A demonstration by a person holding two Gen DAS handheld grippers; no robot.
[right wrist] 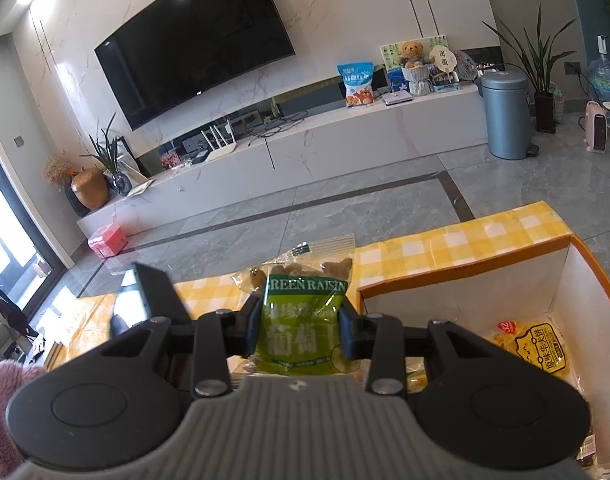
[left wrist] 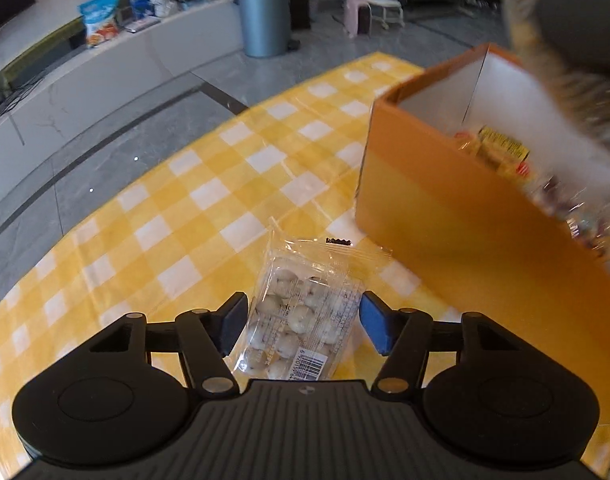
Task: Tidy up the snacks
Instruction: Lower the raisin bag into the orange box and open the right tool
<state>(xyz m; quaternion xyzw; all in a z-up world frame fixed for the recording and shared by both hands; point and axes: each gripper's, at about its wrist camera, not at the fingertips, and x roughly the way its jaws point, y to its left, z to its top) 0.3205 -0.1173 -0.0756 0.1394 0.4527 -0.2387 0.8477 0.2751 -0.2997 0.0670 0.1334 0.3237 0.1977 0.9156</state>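
In the left wrist view a clear packet of white round snacks (left wrist: 301,316) lies on the yellow checked tablecloth (left wrist: 193,200). My left gripper (left wrist: 301,320) is open, its fingers on either side of the packet without pressing it. An orange box (left wrist: 457,216) with snacks inside stands to the right. In the right wrist view my right gripper (right wrist: 301,328) is shut on a green raisin bag (right wrist: 303,320) and holds it up beside the left wall of the orange box (right wrist: 457,280). A yellow snack packet (right wrist: 533,348) lies inside the box.
The table's far edge drops to a grey tiled floor (right wrist: 345,216). A long white TV cabinet (right wrist: 305,148) and a grey bin (right wrist: 505,114) stand across the room. A blurred furry sleeve (left wrist: 565,60) hangs above the box.
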